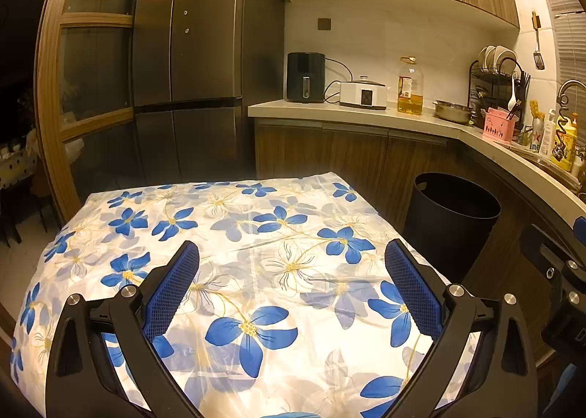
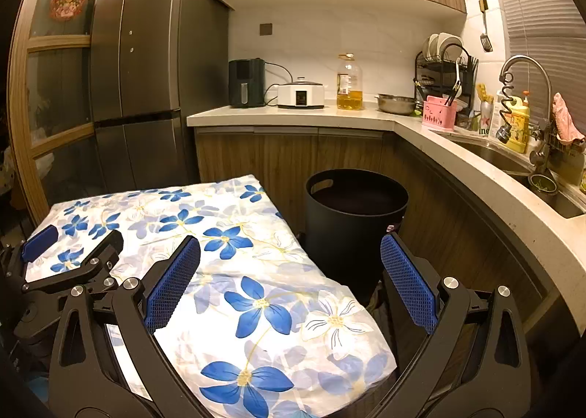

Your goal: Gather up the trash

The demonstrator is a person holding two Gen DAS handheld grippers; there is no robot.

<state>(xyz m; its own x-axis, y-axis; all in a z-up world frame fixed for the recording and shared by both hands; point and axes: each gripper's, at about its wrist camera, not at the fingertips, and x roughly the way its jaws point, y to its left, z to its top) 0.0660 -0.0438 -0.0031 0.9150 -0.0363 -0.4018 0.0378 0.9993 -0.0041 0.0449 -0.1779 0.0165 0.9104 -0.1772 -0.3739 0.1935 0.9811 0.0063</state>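
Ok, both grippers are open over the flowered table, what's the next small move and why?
Probably pan both to look for trash: the left hand-held gripper and right hand-held gripper are open and empty, the tablecloth shows no litter, and the black bin waits beside it.

Black trash bin [image 2: 353, 231] interior dark, contents unreadable; base hidden behind floral tablecloth [image 2: 234, 271] corner. In left wrist view, bin's lower part hidden behind table edge. Tablecloth near edge cut by frame bottom in both views. Right gripper [image 1: 571, 271] only partly in left wrist frame, cut at right edge. Bottle labels by sink [image 2: 512, 158] too small to read.
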